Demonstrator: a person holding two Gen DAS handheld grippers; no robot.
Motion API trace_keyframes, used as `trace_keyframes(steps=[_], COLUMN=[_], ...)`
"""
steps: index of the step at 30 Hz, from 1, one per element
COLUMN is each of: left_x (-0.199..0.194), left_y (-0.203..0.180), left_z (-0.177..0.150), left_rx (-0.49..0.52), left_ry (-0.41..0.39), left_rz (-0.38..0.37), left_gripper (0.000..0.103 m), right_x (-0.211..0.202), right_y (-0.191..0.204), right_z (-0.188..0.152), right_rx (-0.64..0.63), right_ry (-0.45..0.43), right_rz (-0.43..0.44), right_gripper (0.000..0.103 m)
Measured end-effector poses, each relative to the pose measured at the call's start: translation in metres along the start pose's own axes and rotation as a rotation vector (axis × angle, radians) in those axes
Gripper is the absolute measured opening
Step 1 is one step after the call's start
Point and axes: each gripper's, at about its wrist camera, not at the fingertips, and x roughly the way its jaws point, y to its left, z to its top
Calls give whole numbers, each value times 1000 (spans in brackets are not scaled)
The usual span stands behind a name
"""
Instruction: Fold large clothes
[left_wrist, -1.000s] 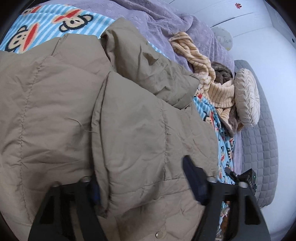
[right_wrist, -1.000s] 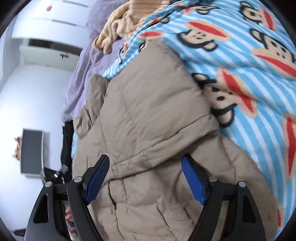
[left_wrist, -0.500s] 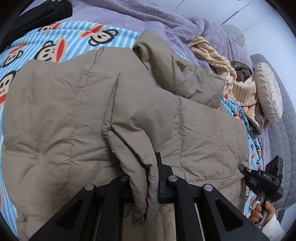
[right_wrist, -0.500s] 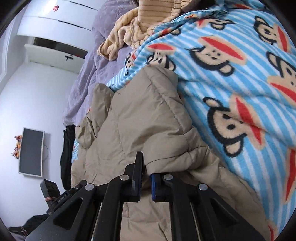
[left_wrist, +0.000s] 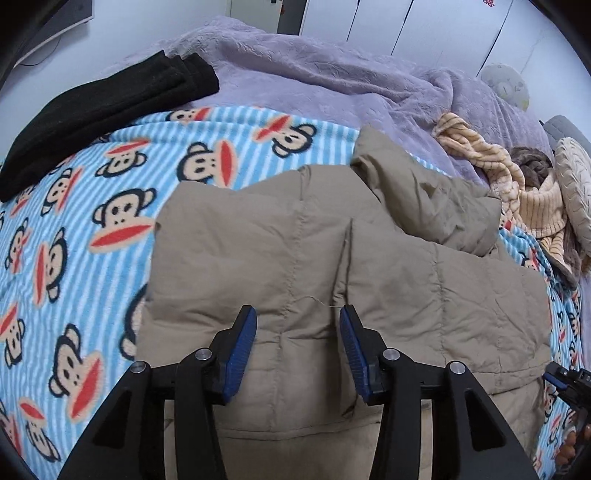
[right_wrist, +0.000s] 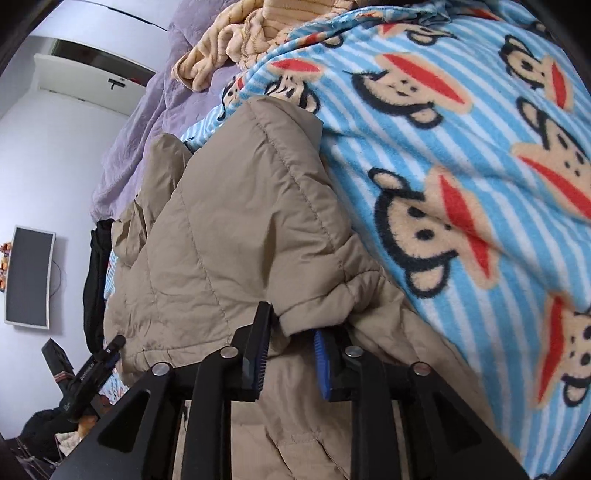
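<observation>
Two grippers frame what we see: the left gripper (left_wrist: 297, 345) has just been opening, its jaws now spread above the tan puffer jacket (left_wrist: 332, 266) with no fabric pinched between them. We find the jacket across the centre and lower right of the left view, lying on a blue striped monkey blanket (left_wrist: 74, 236) with a black garment (left_wrist: 103, 99) at upper left. Our right gripper (right_wrist: 290, 356) has also just been opening; a jacket cuff (right_wrist: 314, 314) hangs between its slightly parted jaws, unpinched.
</observation>
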Motion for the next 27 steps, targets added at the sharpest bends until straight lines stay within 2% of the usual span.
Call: trace_keyframes(steps=[2,4,7,9,11,13,16,18,19,21,27], left_x=[-9,-14,-7,2,18,34,48,49,52,57,52], left_y=[2,-4,-29,-44,-53,-54,-45,-47,-48,-50,-53], left_z=[4,9,15,14,10,1,-12,-16,-17,-18,-16], left_rx=[5,33,82,102,125,131,110,130,141,154,151], left_ry=[-27,-42,-36,-24,-16,24,43,34,33,35,41], left_rz=[-18,-53,-90,-99,-68,-29,-51,-50,-47,-44,-17], left_gripper=[49,49,49,49,49,49,49,49,49,52,53], right_x=[-18,-43,-61,-57,-47,-31,-3,15,21,31,43], right_y=[0,1,3,8,22,39,49,41,35,23,13], right_z=[-3,-5,8,20,31,36,40,41,41,41,43], right_rx=[-23,-42,-40,-45,-88,-157,-236,-241,-236,-230,-241], right_ry=[-32,-135,-213,-203,-194,-176,-131,-103,-93,-84,-94], right_rz=[-27,-64,-72,-38,-28,-45,-111,-152,-164,-170,-192], right_gripper=[28,28,27,27,27,27,27,27,23,22,20])
